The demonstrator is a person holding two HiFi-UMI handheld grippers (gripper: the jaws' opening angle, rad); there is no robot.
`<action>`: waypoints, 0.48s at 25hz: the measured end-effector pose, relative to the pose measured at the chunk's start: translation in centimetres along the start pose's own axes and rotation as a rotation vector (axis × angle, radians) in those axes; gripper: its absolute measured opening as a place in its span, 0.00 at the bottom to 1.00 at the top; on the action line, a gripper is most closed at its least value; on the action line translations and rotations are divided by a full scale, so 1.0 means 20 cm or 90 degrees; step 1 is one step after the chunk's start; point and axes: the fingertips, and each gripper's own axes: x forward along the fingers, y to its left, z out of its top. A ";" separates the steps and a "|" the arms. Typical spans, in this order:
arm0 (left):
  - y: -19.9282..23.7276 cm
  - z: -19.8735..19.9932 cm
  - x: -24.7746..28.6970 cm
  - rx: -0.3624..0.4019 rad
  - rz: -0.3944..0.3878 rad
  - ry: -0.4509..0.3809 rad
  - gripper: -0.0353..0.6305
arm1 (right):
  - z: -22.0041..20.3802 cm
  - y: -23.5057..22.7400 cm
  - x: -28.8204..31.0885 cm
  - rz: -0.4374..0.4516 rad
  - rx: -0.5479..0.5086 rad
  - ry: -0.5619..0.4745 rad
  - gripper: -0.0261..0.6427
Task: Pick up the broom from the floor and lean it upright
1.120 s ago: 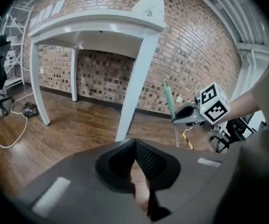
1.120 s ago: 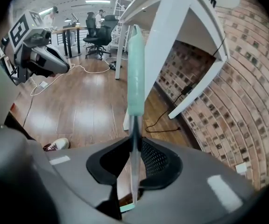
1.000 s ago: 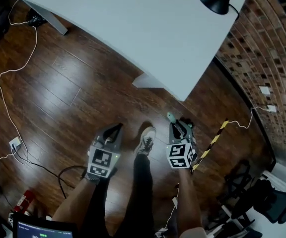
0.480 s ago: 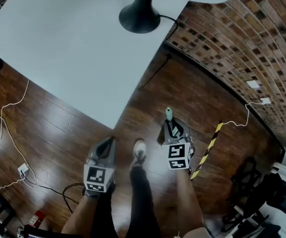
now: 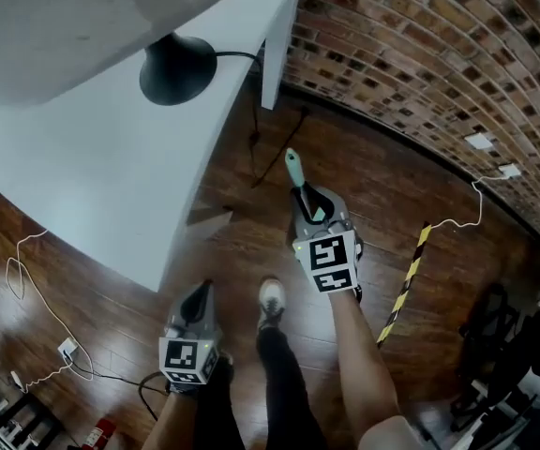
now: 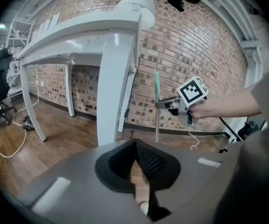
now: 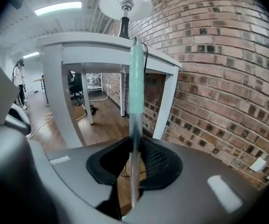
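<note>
Green-tipped broom handle (image 7: 135,78) stands upright, clamped between the jaws of the right gripper (image 5: 306,202), close to the brick wall (image 5: 420,54) and just beside the white table (image 5: 82,167). Lower down, the left gripper (image 5: 198,298) has its jaws pressed together with nothing in them.

Grippers: two, the left gripper (image 5: 200,293) just off the near edge of the table (image 5: 82,186), the right gripper (image 5: 304,200) beyond its corner.
Marker cubes: two, one on each gripper.
Broom (image 5: 293,169): one, between the table's corner and the brick wall.
Table: one in the head view.
Lamp (image 5: 178,68): one, on the table near its far end.
Wall sockets: two, a nearer socket (image 5: 481,141) and a farther socket (image 5: 511,170), both well apart from the table.
Striped bar (image 5: 403,284): one, on the floor well clear of the table.
Shoe (image 5: 270,300): one in view, near the table's edge.
</note>
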 end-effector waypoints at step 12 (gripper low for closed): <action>-0.14 0.05 0.09 0.028 -0.003 -0.009 0.05 | 0.24 0.04 0.29 0.060 -0.050 -0.064 0.18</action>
